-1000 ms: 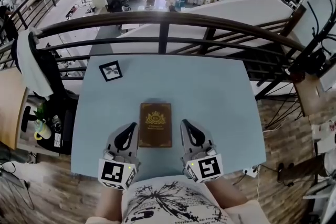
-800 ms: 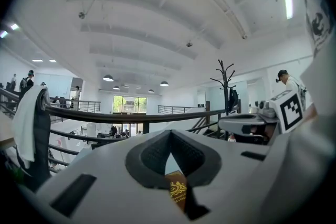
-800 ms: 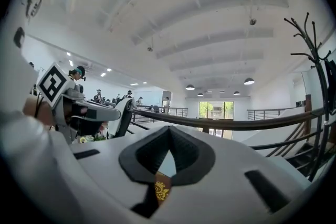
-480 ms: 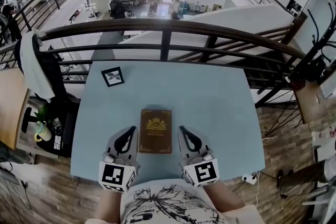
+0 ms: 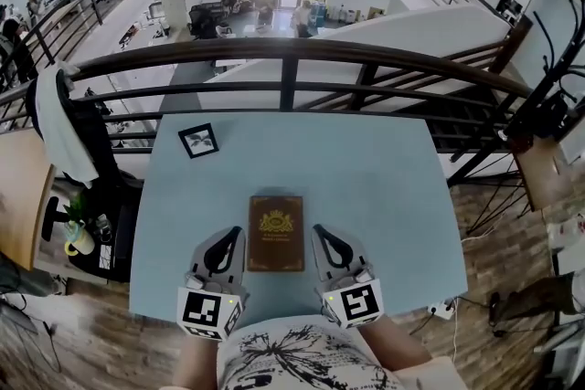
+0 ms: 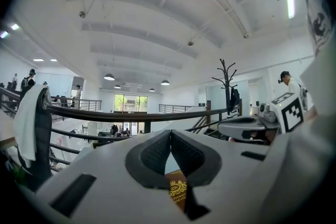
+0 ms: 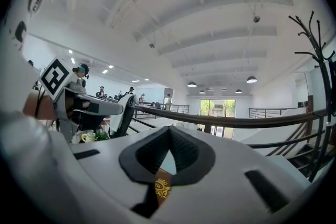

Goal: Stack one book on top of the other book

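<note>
A brown book [image 5: 276, 233] with a gold crest lies flat on the pale blue table [image 5: 375, 178], near its front edge; only one cover shows from above. My left gripper [image 5: 231, 237] rests just left of the book, shut and empty. My right gripper [image 5: 319, 234] sits just right of it, also shut with nothing held. Both point away from me, level with the table. A slice of the book's cover [image 6: 177, 190] shows below the closed jaws in the left gripper view, and likewise the cover [image 7: 161, 187] in the right gripper view.
A small black-framed picture [image 5: 198, 141] lies at the table's far left corner. A dark metal railing [image 5: 292, 59] runs right behind the table's far edge, with an open drop beyond. A chair with a white cloth [image 5: 64, 123] stands to the left.
The view has shifted slightly, so book and grippers sit a little lower in frame. Neither gripper nor the book has really moved.
</note>
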Motion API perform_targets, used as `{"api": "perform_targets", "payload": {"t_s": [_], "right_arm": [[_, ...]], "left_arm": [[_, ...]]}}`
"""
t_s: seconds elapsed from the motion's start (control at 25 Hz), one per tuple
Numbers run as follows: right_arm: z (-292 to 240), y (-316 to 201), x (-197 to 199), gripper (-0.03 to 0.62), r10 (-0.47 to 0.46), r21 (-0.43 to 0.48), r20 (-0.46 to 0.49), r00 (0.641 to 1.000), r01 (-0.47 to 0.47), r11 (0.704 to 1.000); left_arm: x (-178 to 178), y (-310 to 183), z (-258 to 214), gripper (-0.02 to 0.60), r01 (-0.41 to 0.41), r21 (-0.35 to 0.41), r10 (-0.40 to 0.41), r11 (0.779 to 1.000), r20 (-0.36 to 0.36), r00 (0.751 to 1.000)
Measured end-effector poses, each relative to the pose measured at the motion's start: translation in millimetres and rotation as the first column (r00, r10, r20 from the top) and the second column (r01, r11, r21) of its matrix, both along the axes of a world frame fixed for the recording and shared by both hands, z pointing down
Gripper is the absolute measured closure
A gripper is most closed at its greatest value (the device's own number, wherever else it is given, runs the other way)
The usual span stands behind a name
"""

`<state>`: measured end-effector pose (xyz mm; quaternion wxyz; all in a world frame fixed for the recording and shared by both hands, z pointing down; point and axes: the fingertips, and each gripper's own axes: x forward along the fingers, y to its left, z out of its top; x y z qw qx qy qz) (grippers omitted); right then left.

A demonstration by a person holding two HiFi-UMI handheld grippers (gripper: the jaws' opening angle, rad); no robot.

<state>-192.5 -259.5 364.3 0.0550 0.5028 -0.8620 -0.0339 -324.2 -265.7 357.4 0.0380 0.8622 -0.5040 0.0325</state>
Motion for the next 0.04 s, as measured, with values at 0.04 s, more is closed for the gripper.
{"api": "perform_targets", "payload": {"t_s": [0.04], "right_arm": [[-0.2, 0.3, -2.0, 0.603, -0.003, -0.004, 0.004, 1.000, 0.003, 1.000]], "left_arm": [[-0.9, -0.2, -1.8, 0.571, 0.003, -0.005, -0.003, 1.000, 0.001, 1.000]]}}
